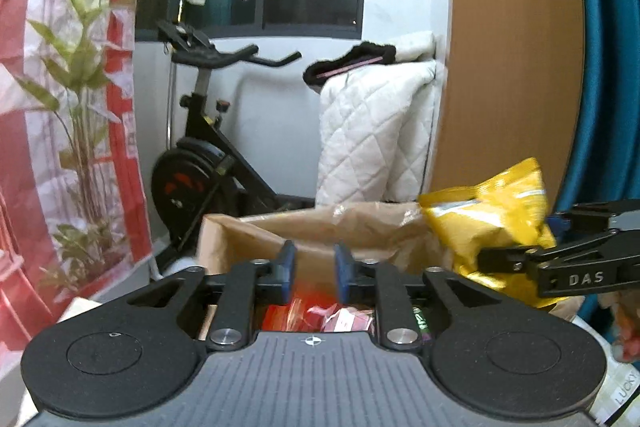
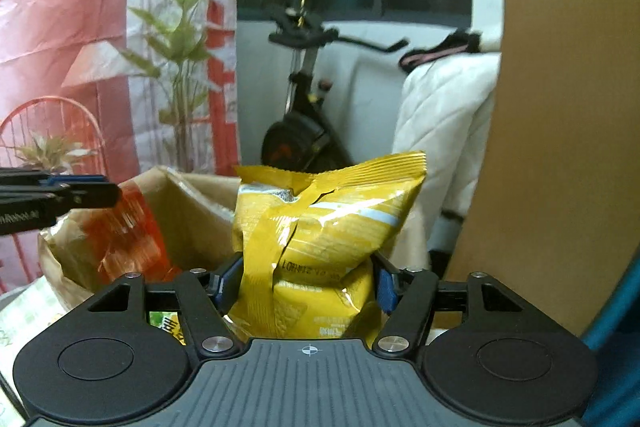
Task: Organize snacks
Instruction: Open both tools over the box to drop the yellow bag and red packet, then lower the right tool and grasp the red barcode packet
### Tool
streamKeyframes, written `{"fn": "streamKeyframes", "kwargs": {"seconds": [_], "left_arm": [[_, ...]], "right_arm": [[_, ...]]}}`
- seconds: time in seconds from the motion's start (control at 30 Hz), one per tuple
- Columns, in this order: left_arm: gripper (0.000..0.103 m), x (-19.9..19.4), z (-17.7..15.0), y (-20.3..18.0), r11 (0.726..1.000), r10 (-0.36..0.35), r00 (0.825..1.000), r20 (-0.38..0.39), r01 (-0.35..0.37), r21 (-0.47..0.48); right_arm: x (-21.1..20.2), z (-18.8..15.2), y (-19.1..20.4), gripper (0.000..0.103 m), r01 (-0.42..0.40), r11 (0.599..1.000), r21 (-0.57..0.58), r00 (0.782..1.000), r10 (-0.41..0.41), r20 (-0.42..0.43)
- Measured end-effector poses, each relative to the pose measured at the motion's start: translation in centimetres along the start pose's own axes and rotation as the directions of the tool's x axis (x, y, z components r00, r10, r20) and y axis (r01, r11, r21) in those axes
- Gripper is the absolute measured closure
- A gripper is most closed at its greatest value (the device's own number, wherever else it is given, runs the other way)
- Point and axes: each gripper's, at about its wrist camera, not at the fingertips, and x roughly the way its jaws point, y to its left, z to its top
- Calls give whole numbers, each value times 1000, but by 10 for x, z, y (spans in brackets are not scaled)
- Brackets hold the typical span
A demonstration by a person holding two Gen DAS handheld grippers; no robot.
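My right gripper is shut on a yellow chip bag, held upright beside the open brown paper bag. In the left wrist view the same yellow chip bag sits at the right, pinched by the right gripper. My left gripper hovers over the paper bag with a narrow gap between its blue pads and nothing between them. Red and pink snack packets lie inside the bag. An orange packet leans against the bag's left wall.
A wooden panel stands close on the right with a teal curtain behind it. An exercise bike and a white quilt are beyond the bag. A green packet lies below the right gripper.
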Motion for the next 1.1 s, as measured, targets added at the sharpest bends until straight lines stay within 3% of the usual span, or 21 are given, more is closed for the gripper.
{"fn": "streamKeyframes", "kwargs": {"seconds": [0.03,0.2,0.47,0.73,0.87,0.93,1.1], "left_arm": [[62,1,-1,0,1000,5,1000,-3,-5,-2],[62,-4,-8,8,1000,15,1000,-6,-15,2],[62,-37,-14,18,999,16,1000,-7,-16,-40],[62,-82,-54,12,997,17,999,-35,-19,-74],[62,-91,-83,9,989,11,996,-84,-24,-149],[62,-91,-95,5,985,0,994,-108,-19,-169],[62,-84,-118,-11,984,-32,988,-150,4,-180]], "right_arm": [[2,-2,1,32,2,1000,9,1000,-2,0],[-5,-7,-6,22,-11,998,61,999,10,31],[-47,-21,-25,27,-31,995,98,997,23,73],[-102,-75,-38,31,-66,993,100,996,58,74],[-103,-114,-46,33,-67,991,115,998,68,-11],[-95,-135,-47,33,-57,996,71,993,63,-96],[-64,-190,-39,42,-87,983,-161,948,32,-318]]}}
